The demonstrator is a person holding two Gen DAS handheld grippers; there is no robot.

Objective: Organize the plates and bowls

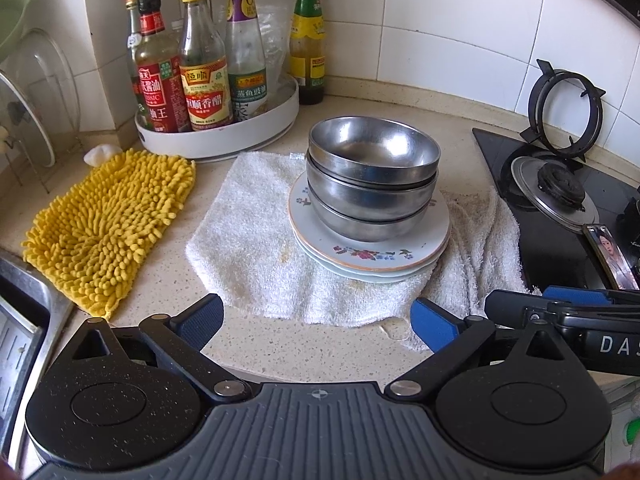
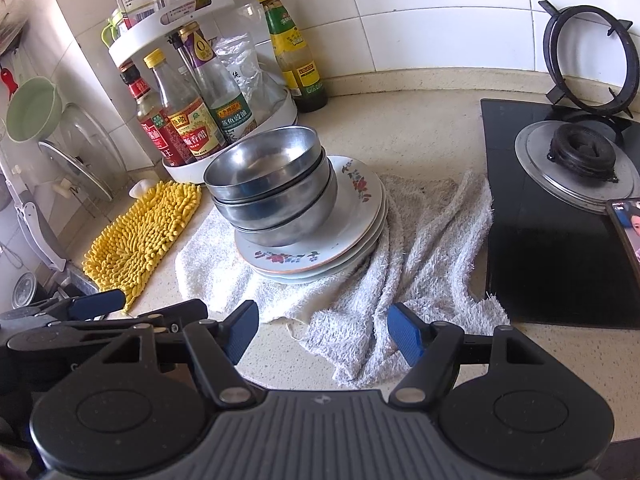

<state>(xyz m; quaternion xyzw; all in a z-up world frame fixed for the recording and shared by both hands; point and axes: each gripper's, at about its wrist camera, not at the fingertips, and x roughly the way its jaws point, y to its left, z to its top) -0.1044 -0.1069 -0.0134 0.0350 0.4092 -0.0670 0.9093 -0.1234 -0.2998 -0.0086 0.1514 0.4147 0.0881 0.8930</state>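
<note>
- Bowls: three nested round steel bowls (image 1: 372, 184) sit atop stacked floral china plates (image 1: 372, 252) on the white towel (image 1: 256, 248), mid-worktop (image 1: 304, 352), near the back edge.
- Both tools, left tool (image 1: 316, 320) and right tool (image 2: 322, 332), hover spread open, empty.
- We judge the pile either sorted already or awaiting separating.

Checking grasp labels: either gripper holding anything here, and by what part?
Nothing held. Left gripper and right gripper are both open and empty, short of the stacked steel bowls.

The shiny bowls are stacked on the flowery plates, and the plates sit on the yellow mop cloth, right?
Not quite. The bowls are stacked on the plates, but the plates sit on the white towel, not the yellow cloth. That cloth lies beside the towel with nothing on it. The left wrist view shows this clearly.
</note>
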